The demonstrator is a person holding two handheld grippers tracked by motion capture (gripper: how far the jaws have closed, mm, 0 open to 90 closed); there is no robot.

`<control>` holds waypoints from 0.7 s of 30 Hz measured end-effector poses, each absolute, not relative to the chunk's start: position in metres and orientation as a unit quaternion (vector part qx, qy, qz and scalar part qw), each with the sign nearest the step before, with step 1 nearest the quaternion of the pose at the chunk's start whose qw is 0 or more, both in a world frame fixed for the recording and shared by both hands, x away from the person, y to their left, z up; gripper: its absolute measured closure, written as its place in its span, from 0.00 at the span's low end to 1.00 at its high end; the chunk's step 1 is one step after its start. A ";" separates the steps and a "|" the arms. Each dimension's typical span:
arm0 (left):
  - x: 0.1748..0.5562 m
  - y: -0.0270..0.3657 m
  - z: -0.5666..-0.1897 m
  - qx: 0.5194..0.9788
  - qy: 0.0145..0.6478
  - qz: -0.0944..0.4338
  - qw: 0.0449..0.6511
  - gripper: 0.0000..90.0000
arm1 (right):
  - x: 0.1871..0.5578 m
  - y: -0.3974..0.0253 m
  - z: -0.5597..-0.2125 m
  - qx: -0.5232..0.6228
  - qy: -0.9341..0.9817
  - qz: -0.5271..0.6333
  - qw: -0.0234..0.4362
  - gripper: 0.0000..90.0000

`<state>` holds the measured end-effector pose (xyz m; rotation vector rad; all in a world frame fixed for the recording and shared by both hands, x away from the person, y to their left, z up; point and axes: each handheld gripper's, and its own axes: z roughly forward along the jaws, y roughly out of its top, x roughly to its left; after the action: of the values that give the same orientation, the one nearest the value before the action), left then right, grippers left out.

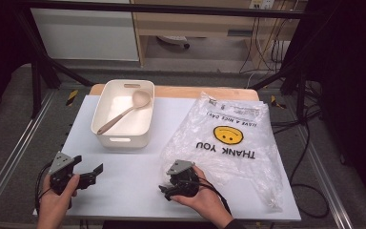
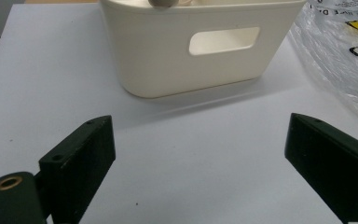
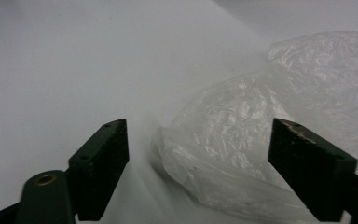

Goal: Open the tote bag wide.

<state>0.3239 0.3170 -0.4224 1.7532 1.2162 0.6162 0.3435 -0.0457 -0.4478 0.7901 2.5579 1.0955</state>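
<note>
Here, a white table top carries a crinkled clear plastic bag printed with a yellow smiley at its right side and a cream rectangular plastic bin holding a beige spoon at the back left. The right gripper, jaws wide apart, straddles the bag's near corner. The left gripper, also spread and empty, faces the bin.
</note>
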 end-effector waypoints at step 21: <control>0.324 0.318 -0.424 0.708 0.495 0.252 0.437 0.09 | 0.363 -0.062 -0.433 0.295 0.854 0.416 0.100 0.97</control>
<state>0.3242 0.3181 -0.4235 1.7605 1.2301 0.6264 0.3629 -0.0616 -0.4330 0.8712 2.5251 1.2295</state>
